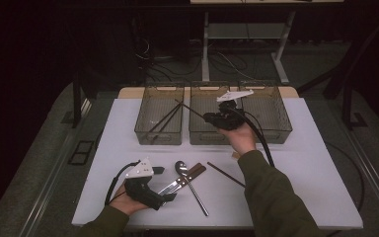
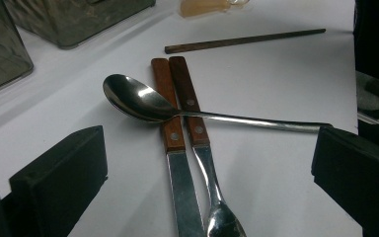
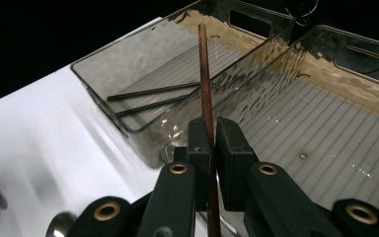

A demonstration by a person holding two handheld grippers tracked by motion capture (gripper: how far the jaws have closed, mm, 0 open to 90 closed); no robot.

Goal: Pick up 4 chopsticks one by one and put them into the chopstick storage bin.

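A: Right gripper (image 3: 212, 143), state and load?
B: Jaws clamped on a brown chopstick (image 3: 205, 74); its far end reaches ahead over the leftmost tray (image 3: 128, 64), where two more chopsticks (image 3: 153, 98) lie.
A: Left gripper (image 2: 207, 173)?
B: Jaws wide apart, holding nothing; spoon (image 2: 143, 101), knife (image 2: 170, 123) and a loose chopstick (image 2: 244, 40) lie just ahead.

Dim lab, white table (image 1: 301, 163), cable-strewn floor (image 1: 227, 64)
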